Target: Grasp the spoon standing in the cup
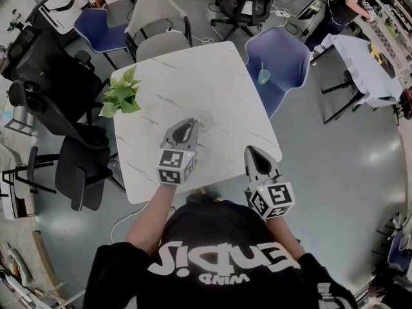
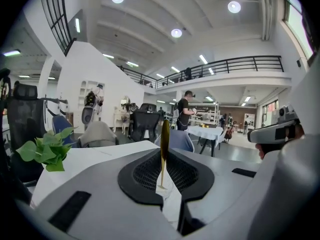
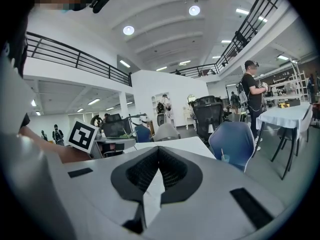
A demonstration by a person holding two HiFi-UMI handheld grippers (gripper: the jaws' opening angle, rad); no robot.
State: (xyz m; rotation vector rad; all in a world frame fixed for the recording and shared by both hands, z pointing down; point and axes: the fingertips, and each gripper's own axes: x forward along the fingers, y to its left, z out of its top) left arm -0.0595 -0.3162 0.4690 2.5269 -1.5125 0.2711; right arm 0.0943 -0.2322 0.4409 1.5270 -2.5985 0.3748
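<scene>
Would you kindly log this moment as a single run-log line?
left gripper: shut on spoon | spoon: upright, bowl up | right gripper: shut, empty

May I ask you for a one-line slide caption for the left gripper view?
Left gripper shut on a gold spoon standing upright between its jaws, with the white table and a leafy plant behind.

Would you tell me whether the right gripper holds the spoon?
No, the right gripper has nothing between its jaws; the spoon stands between those of the left gripper.
</scene>
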